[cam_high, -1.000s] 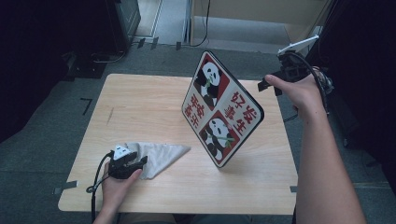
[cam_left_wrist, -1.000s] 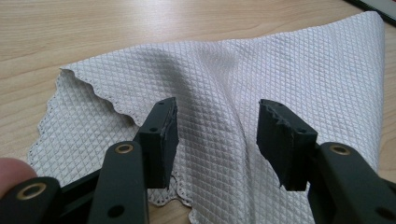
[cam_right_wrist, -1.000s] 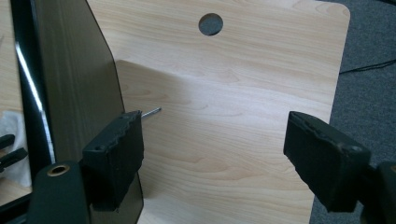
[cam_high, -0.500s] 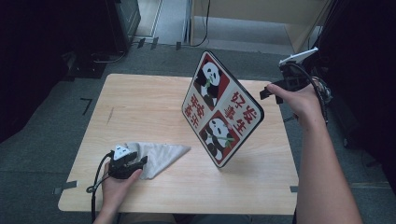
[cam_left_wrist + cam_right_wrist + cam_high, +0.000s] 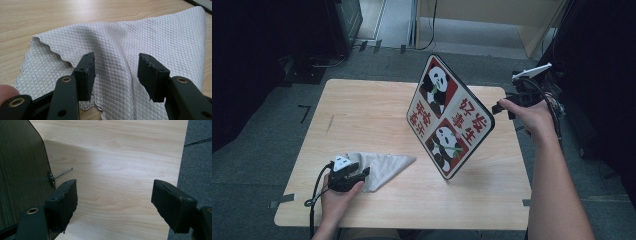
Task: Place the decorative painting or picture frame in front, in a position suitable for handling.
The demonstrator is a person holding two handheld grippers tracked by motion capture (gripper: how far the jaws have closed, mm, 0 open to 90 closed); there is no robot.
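Note:
A square sign board with panda pictures and red characters stands tilted on the wooden table, right of centre. My right gripper hovers just off its upper right corner, apart from it. In the right gripper view the gripper is open wide, with the board's dark back and a thin metal prop rod to its left. A white quilted cloth lies near the front left. My left gripper rests on it, open, with a raised fold of cloth between the jaws.
Grey carpet surrounds the table. Dark cabinets stand at the back left and a dark wall of gear lies close to the right arm. The table's right edge lies just beyond the right gripper.
The right hand and its gripper have dropped slightly beside the board's corner. The board, the cloth and the left gripper have not moved.

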